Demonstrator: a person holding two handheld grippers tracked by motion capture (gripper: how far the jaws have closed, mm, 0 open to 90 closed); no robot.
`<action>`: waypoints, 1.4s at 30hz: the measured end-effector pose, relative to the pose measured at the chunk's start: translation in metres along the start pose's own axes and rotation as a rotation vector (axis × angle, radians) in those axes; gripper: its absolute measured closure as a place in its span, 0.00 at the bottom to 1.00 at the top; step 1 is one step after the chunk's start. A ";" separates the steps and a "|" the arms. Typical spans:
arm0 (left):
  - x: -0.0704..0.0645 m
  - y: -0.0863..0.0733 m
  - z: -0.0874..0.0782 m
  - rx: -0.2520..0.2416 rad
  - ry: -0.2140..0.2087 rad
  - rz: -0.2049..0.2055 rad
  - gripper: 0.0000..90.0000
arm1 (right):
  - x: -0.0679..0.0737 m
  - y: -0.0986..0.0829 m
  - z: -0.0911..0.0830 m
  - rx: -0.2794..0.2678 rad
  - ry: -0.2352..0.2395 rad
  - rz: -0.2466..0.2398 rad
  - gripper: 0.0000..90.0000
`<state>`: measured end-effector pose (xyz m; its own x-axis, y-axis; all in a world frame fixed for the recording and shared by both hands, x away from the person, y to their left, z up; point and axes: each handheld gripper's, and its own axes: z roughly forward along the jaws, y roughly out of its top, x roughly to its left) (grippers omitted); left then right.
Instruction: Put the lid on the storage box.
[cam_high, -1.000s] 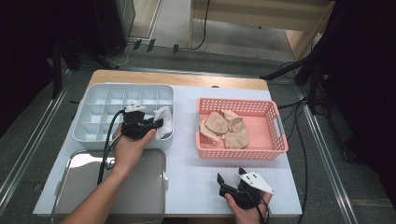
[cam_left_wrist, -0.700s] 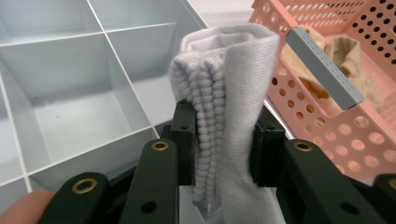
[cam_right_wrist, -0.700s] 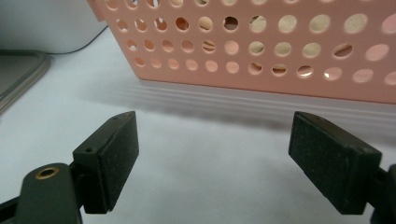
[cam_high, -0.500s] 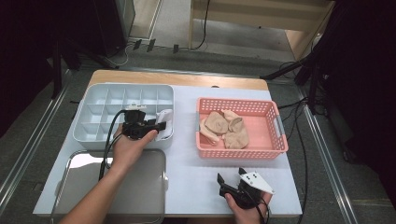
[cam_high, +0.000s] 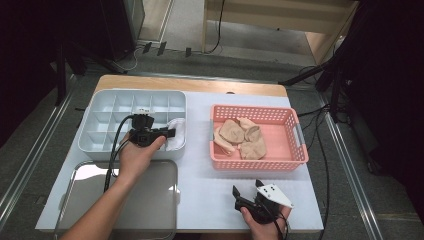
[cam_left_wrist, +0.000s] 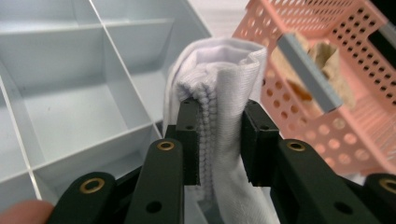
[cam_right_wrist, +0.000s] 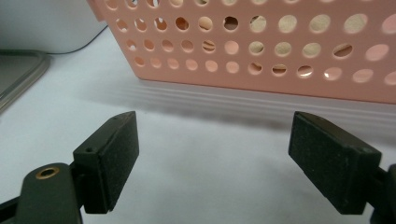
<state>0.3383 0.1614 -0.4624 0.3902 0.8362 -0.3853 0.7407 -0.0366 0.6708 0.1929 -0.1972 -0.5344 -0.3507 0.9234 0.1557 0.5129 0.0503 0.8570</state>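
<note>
white sock (cam_left_wrist: 219, 116) is pinched between the jaws of the left gripper (cam_left_wrist: 217, 140), folded and bunched, top edge sticking up past the pads. in the high view the white sock (cam_high: 176, 131) sits at the right edge of the grey divided tray (cam_high: 100, 120), over its near-right compartments, with the left gripper (cam_high: 167, 133) pointing right at it. pink basket (cam_high: 295, 150) is just right of the tray with beige socks (cam_high: 242, 137) piled inside. right gripper (cam_high: 246, 191) rests on the white table (cam_high: 210, 185) near the front edge, just short of the basket. its jaws are spread wide, nothing between them (cam_right_wrist: 212, 163). metal tray (cam_high: 150, 200) lies front-left, under the left forearm.
</note>
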 end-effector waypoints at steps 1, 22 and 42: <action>0.001 -0.001 0.002 0.023 0.001 -0.005 0.83 | 0.000 0.000 0.000 0.000 -0.001 0.001 0.18; -0.008 0.014 0.005 -0.012 0.049 0.090 0.55 | 0.000 0.000 0.000 0.001 -0.005 0.002 0.18; -0.010 0.019 0.011 0.199 0.013 0.132 0.73 | -0.001 0.000 0.001 0.000 0.002 -0.003 0.19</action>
<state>0.3544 0.1465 -0.4526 0.4849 0.8239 -0.2932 0.7774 -0.2526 0.5760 0.1939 -0.1979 -0.5346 -0.3537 0.9225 0.1544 0.5122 0.0528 0.8572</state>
